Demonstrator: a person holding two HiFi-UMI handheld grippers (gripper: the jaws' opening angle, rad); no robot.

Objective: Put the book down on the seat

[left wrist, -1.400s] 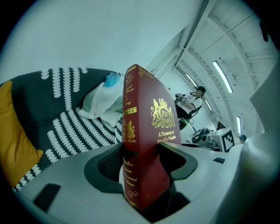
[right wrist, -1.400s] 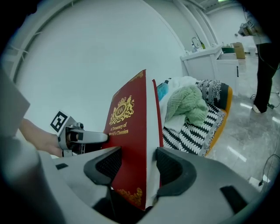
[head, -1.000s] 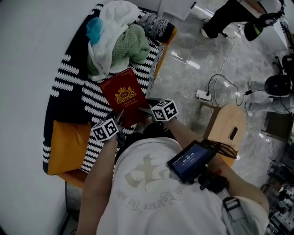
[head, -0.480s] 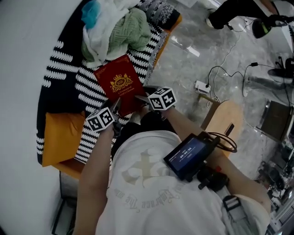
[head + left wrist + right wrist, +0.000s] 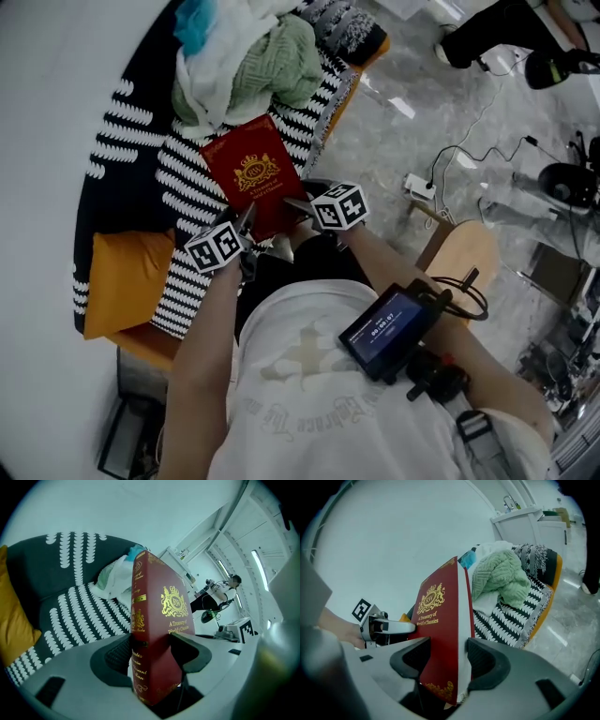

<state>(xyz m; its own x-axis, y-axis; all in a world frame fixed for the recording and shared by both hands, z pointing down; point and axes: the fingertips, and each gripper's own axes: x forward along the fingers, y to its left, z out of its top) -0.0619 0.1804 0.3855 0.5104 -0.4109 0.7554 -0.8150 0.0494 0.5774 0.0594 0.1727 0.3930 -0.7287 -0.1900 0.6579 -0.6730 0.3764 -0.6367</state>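
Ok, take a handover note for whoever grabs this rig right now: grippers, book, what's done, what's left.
Left hand-held gripper: shut on the red book, spine edge.
Right hand-held gripper: shut on its page edge.
Book: held over the striped seat, just short of the clothes pile.
Done: book is over the seat.
Left: lower it flat, open both, pull back.

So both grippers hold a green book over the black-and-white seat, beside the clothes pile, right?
No, the book is red, as the head view shows. The left gripper and right gripper do both hold it over the black-and-white seat, beside the clothes pile.
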